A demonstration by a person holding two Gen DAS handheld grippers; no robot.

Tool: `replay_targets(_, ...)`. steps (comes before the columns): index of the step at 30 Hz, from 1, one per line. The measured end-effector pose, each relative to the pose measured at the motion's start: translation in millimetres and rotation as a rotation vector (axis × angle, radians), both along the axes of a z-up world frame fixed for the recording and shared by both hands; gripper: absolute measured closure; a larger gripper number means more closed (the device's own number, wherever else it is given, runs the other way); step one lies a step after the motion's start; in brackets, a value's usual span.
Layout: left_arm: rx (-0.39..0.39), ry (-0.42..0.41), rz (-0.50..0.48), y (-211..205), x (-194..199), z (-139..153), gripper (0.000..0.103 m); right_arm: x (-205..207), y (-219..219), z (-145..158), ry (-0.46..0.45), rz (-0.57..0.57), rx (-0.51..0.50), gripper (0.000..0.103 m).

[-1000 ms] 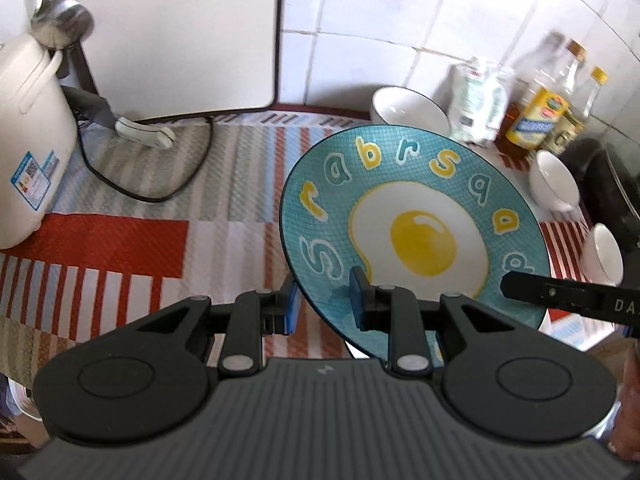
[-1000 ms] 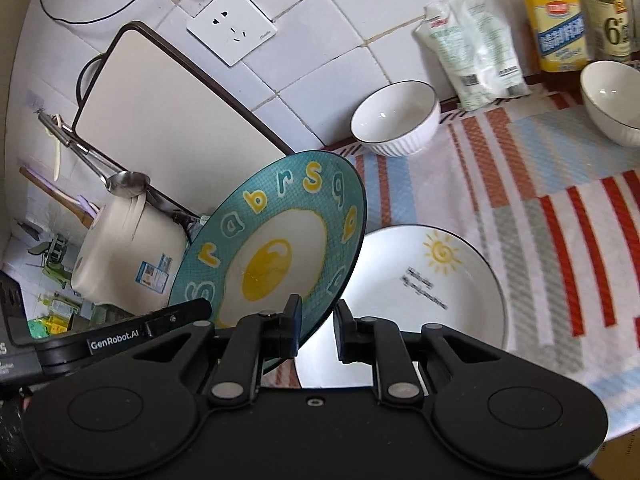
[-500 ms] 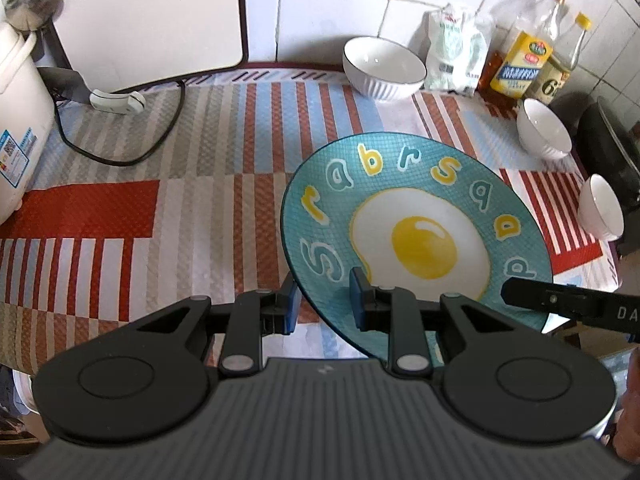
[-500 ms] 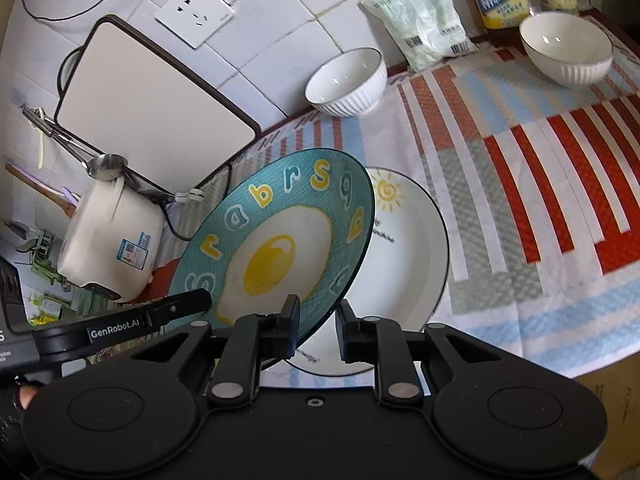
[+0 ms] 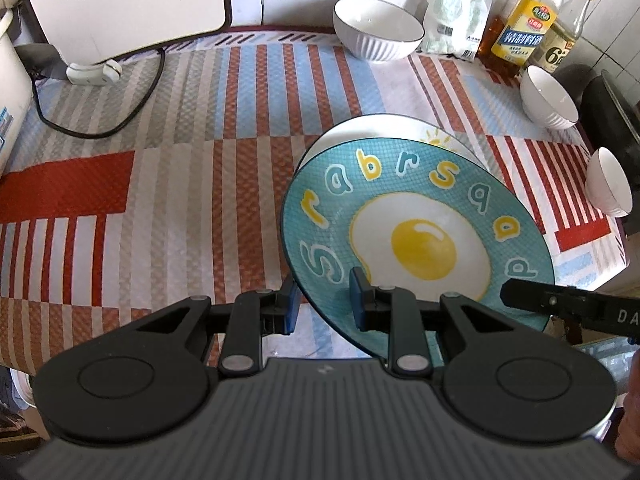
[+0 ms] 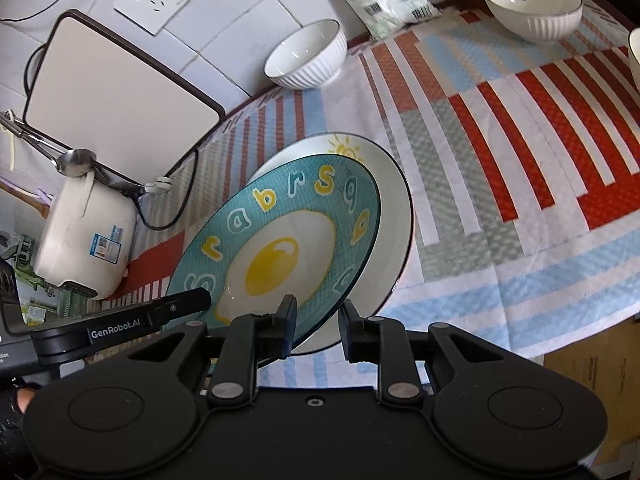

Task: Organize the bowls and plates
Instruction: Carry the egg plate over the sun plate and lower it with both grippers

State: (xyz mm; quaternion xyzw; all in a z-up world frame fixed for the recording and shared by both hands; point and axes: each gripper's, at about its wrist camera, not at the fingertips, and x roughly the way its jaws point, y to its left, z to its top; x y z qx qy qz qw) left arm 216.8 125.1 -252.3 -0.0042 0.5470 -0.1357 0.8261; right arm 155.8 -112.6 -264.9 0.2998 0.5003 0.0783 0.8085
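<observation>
The egg plate is hanging tilted over the white plate, which is lying flat on the striped cloth of the worktop. Whether its far edge is already touching the white plate cannot be told.

Left gripper: its fingers are standing either side of the near-left rim and appear to be gripping it. Right gripper: its fingers are opening; the rim is sitting between them against the left finger, with a clear gap at the right one.

Handling, by judgement: glazed ceramic, stiff, fairly heavy, slippery at the pads and likely to chip if dropped onto the plate below. The rim is the only sensible hold, two points well apart. With one side letting go, the load is passing to the left grip, so the plate may be swinging or sliding.

Surroundings: three white bowls are standing apart, one near the wall, one and one to the right. Bottles, a packet, a rice cooker and its cord are keeping clear of the stack. Nothing is blocking the set-down.
</observation>
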Motion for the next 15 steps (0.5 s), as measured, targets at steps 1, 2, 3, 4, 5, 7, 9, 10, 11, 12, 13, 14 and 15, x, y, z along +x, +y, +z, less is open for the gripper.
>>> replay_targets(1, -0.002, 0.006, -0.002, 0, 1, -2, 0.079, 0, 0, -1, 0.004, -0.001, -0.001, 0.076)
replay_targets(2, -0.004, 0.013, -0.003, 0, 1, -3, 0.079, 0, 0, -2, 0.008, -0.005, -0.002, 0.076)
replay_targets(3, -0.005, 0.016, -0.006, 0, 2, -5, 0.079, 0, -1, -3, 0.012, -0.008, -0.001, 0.076)
replay_targets(4, -0.005, 0.018, -0.009, 0, 2, -6, 0.079, 0, -1, -4, 0.016, -0.011, -0.001, 0.076)
replay_targets(5, -0.005, 0.019, -0.009, -1, 2, -7, 0.079, 1, -2, -5, 0.020, -0.013, -0.001, 0.076)
replay_targets(7, -0.006, 0.016, -0.013, -1, 3, -8, 0.079, 1, -1, -5, 0.021, -0.014, -0.008, 0.076)
replay_targets(9, -0.006, 0.017, -0.014, -1, 5, -8, 0.079, 3, 0, -5, 0.022, -0.016, -0.013, 0.076)
replay_targets(10, -0.007, 0.021, -0.014, -1, 6, -9, 0.079, 5, 1, -5, 0.026, -0.014, -0.018, 0.076)
replay_targets(11, -0.005, 0.024, -0.016, -1, 6, -10, 0.079, 6, 3, -6, 0.032, -0.008, -0.032, 0.076)
replay_targets(12, 0.000, 0.026, -0.022, -2, 6, -10, 0.079, 7, 5, -6, 0.038, -0.003, -0.047, 0.076)
replay_targets(13, 0.006, 0.028, -0.026, -3, 6, -11, 0.079, 8, 8, -6, 0.048, 0.002, -0.066, 0.077)
replay_targets(14, 0.008, 0.034, -0.028, -3, 7, -12, 0.079, 9, 11, -6, 0.056, 0.007, -0.082, 0.076)
replay_targets(15, 0.006, 0.044, -0.028, -3, 7, -13, 0.079, 10, 13, -5, 0.063, 0.007, -0.095, 0.076)
